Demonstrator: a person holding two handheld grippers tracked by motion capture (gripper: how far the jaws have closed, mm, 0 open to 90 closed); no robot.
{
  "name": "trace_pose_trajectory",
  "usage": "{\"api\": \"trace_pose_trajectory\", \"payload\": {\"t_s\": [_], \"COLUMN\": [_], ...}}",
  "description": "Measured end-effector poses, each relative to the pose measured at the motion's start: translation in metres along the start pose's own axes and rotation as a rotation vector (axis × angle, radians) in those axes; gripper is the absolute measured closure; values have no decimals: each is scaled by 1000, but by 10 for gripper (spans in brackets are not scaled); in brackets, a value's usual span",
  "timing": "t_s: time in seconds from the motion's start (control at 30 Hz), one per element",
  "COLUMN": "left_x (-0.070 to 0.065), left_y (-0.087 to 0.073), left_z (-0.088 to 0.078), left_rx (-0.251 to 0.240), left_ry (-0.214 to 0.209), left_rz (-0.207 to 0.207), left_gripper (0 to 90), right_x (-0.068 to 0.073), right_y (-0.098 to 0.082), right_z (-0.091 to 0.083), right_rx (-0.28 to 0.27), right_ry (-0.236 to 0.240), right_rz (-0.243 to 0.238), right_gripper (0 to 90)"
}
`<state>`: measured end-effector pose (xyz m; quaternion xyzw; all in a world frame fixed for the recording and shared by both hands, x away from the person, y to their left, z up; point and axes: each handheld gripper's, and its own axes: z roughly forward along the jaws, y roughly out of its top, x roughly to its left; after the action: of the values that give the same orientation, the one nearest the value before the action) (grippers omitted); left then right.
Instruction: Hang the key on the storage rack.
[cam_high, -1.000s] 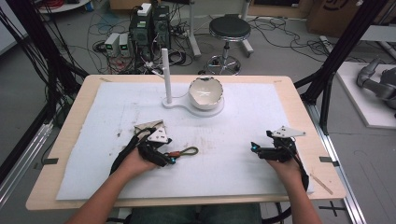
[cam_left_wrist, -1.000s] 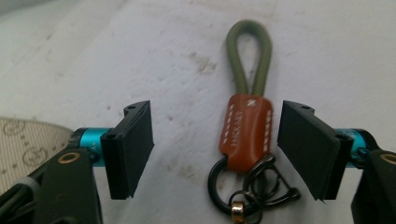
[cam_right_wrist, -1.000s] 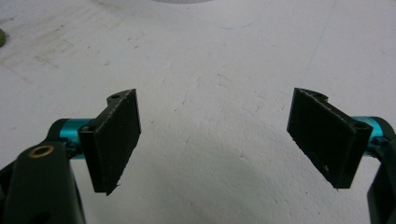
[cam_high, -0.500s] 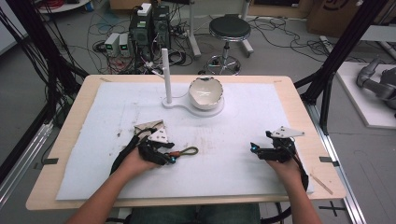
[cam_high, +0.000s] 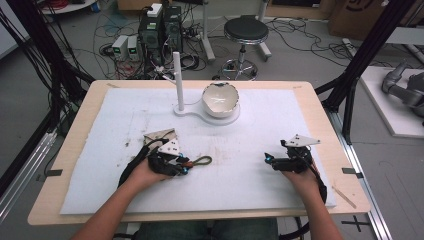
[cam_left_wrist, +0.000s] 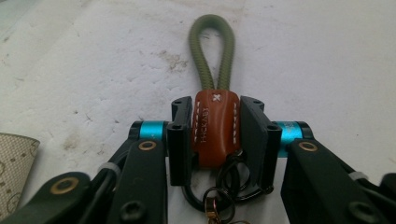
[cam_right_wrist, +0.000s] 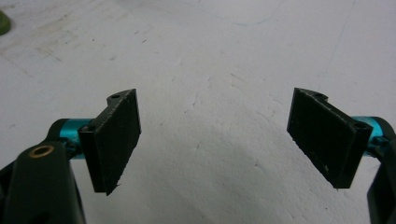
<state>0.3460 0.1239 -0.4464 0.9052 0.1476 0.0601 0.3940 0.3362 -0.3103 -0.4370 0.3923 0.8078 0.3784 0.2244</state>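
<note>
My forearms enter over the near edge of the counter (cam_high: 60, 200), a light wooden top overlaid almost edge to edge by a white mat (cam_high: 260, 125). The mat is scuffed, with brownish specks toward its left half.

My left gripper (cam_high: 176, 164) rests on the mat toward the near left. Its jaws have just been closing and now clamp the brown leather tab of a keychain (cam_left_wrist: 215, 128); the pads press both stitched sides of the tab. The keychain's olive cord loop (cam_left_wrist: 211, 51) lies flat on the mat beyond the jaws, and its metal rings (cam_left_wrist: 219, 196) sit between the gripper's arms on the near side. A patterned beige card (cam_high: 159, 135) lies just beside the gripper, on its far side.

My right gripper (cam_right_wrist: 226, 144) rests toward the near right, well apart from the keychain, jaws spread wide with bare mat between the pads.

Toward the far edge, at centre, a white stand with an upright post (cam_high: 179, 80) carries a white bowl (cam_high: 220, 99) tilted toward me.

Beyond the counter: a grey floor strewn with cables, computer units (cam_high: 160, 27), a round black stool (cam_high: 246, 31), and black frame struts on both sides.
</note>
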Motion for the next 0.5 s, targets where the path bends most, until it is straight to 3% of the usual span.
{"api": "trace_pose_trajectory", "payload": {"t_s": [0.23,0.5], "left_x": [-1,-4], "left_y": [1,10], "left_z": [-2,-23], "left_rx": [-4,-100], "left_ry": [-7,44], "left_rz": [20,55], "left_gripper": [690,696], "right_x": [2,2], "right_y": [0,1], "right_z": [0,1], "right_rx": [4,6], "right_ry": [-1,0], "right_rz": [-12,-16], "right_gripper": [177,177]}}
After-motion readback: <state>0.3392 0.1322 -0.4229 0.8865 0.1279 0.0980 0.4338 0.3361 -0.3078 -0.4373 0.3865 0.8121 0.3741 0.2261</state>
